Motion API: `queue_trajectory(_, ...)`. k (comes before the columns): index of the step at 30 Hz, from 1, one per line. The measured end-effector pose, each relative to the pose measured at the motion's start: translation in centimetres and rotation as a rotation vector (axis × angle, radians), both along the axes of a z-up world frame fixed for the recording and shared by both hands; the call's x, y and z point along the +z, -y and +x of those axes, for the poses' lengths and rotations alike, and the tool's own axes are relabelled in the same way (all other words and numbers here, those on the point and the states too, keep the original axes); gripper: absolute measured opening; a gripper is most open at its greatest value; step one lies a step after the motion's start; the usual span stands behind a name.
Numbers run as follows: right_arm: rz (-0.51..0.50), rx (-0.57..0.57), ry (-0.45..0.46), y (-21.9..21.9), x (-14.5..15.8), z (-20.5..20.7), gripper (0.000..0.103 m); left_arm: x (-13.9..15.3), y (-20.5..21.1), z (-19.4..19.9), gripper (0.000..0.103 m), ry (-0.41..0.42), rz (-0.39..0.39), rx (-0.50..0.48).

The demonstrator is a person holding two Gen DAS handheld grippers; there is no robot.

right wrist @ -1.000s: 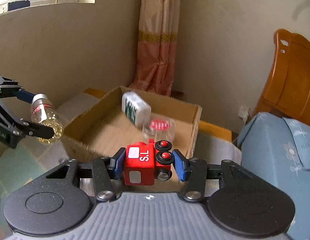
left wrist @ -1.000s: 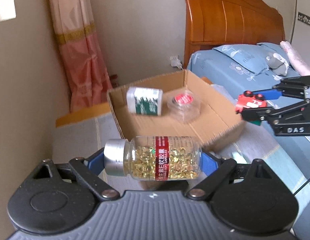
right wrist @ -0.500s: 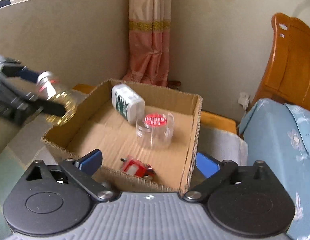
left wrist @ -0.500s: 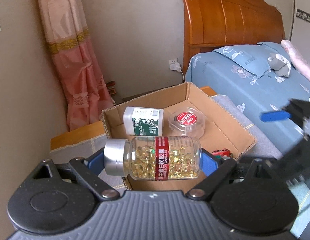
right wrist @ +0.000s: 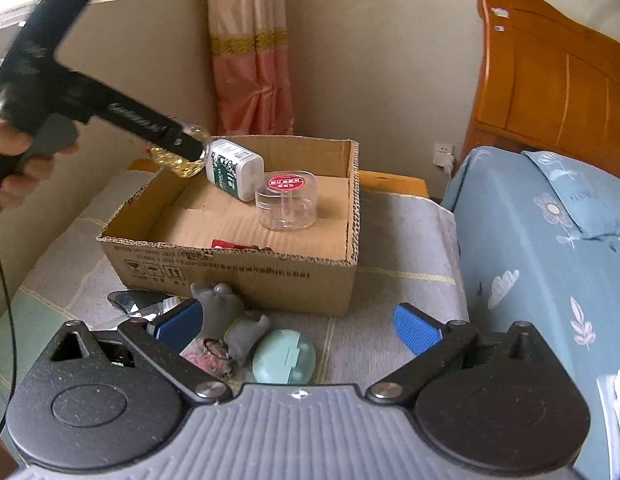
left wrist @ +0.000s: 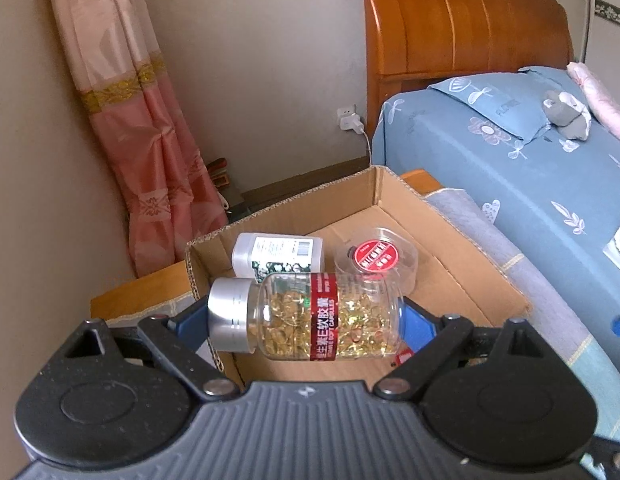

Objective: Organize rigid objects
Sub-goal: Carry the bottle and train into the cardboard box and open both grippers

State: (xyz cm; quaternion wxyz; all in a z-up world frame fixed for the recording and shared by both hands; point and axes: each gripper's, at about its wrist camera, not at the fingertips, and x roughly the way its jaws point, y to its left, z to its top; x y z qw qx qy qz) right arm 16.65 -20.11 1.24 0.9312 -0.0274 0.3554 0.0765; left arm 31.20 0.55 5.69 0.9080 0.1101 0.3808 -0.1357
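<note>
My left gripper [left wrist: 305, 322] is shut on a clear bottle of yellow capsules [left wrist: 310, 322] with a silver cap, held sideways over the near left corner of the cardboard box [left wrist: 510, 304]. In the right wrist view the bottle [right wrist: 181, 158] hangs above the box [right wrist: 245, 276]. Inside lie a white bottle [right wrist: 233, 170], a clear round tub with a red label [right wrist: 287, 200] and a red toy train [right wrist: 237, 246]. My right gripper [right wrist: 297, 326] is open and empty, in front of the box.
On the grey cloth before the box lie a grey soft toy [right wrist: 229, 320], a mint green case [right wrist: 283, 356] and a dark object [right wrist: 133, 300]. A blue bed [right wrist: 550, 240] with wooden headboard stands to the right. A pink curtain [left wrist: 141, 140] hangs behind.
My right gripper let go of the red toy train into the box, opened and drew back. My left gripper carried the capsule bottle forward over the box.
</note>
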Motion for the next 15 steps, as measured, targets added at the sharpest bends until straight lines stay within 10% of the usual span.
queue_trajectory(15,0.021,-0.099,0.001,1.2,-1.2,-2.1,0.103,-0.1,-0.3,-0.9,0.096,-0.003,-0.001,0.036)
